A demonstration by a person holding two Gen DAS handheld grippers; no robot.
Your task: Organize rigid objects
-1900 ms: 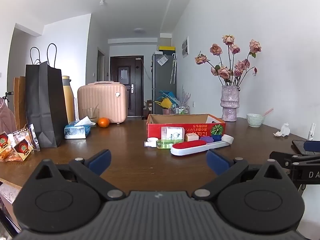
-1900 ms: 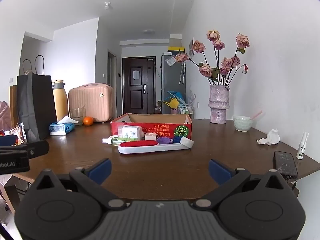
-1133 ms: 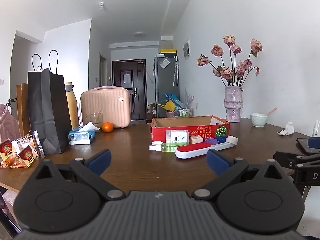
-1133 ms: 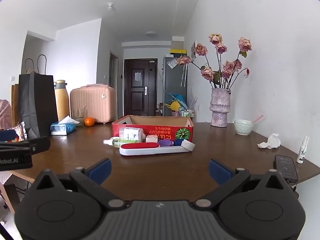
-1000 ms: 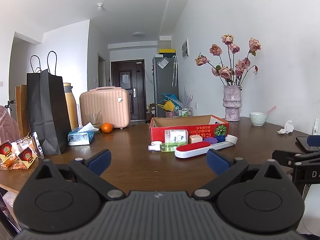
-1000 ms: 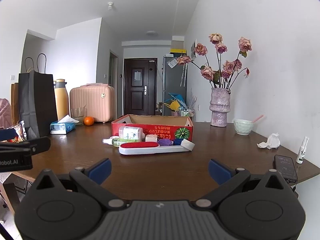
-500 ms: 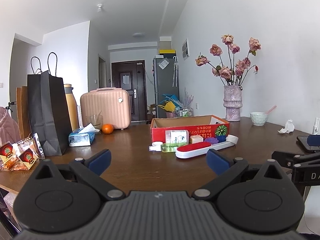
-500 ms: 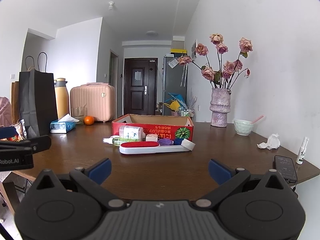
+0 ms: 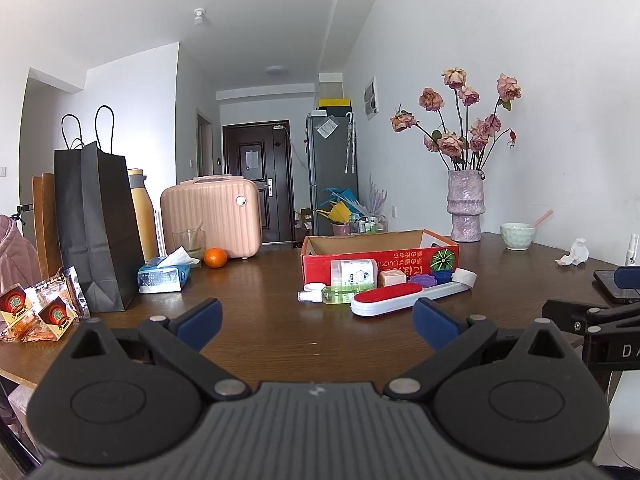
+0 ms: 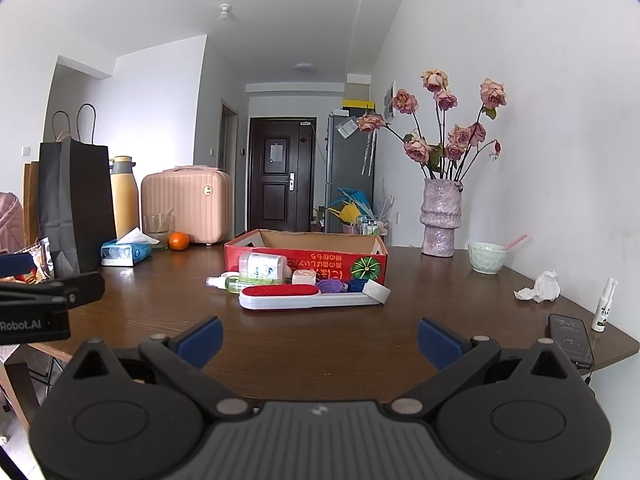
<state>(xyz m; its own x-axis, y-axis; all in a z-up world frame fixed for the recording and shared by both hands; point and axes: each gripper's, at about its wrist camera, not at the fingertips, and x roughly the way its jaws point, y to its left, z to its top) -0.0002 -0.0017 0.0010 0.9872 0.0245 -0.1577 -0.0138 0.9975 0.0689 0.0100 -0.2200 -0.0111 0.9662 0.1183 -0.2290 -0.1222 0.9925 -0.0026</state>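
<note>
Both tongs, left tongs (image 9: 316,322) and right tongs (image 10: 318,338), gape released above the glossy wooden surface (image 10: 280,344); a flat red-padded white brush (image 10: 308,296) fronts the red cardboard box (image 10: 306,256).

Bare bench (image 10: 304,344) lies before the lint brush (image 10: 308,297); small bottles crowd between it and the red box (image 10: 306,258).

"Robot.AI" printed white on left gripper (image 10: 48,300) body; "D A" on right gripper (image 9: 592,320) body. Red box (image 10: 306,258) print illegible.

1 red box (image 10: 306,255), 1 lint brush (image 10: 304,296), 2 bottles (image 10: 262,268), 1 orange (image 10: 178,241), 1 vase (image 10: 440,220)
</note>
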